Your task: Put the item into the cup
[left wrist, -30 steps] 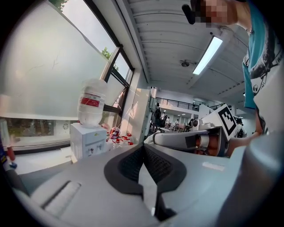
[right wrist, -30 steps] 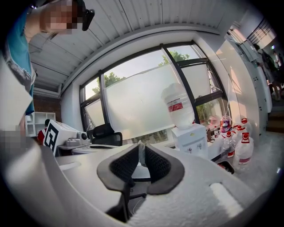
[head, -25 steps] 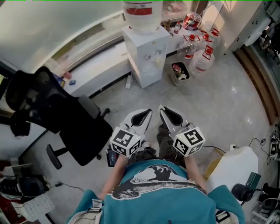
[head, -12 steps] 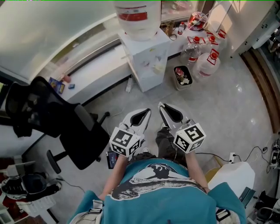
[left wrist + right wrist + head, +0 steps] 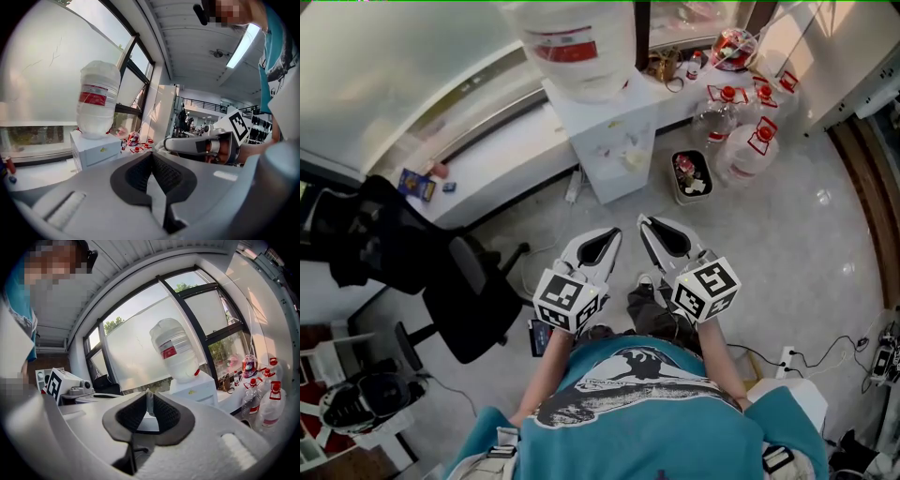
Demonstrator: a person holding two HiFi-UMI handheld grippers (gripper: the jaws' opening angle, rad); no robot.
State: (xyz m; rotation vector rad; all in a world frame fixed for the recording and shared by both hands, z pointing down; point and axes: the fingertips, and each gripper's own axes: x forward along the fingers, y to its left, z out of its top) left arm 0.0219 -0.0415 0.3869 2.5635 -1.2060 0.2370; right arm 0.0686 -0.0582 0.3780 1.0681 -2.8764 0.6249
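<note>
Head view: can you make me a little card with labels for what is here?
cooler: white, ahead, big bottle on top
bin: right of the cooler
jugs: red caps, beside the bin
chair: black, at left
left claw: shut, nothing in it
right claw: tips almost together, thin pale sliver between, can't tell what
cup: none in view

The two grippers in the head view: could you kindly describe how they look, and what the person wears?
Both the left gripper and right gripper have pale grey shells tapering to a point, with black textured pads. Each carries a white cube bearing black square markers. The person wears a teal T-shirt with a dark print.
</note>
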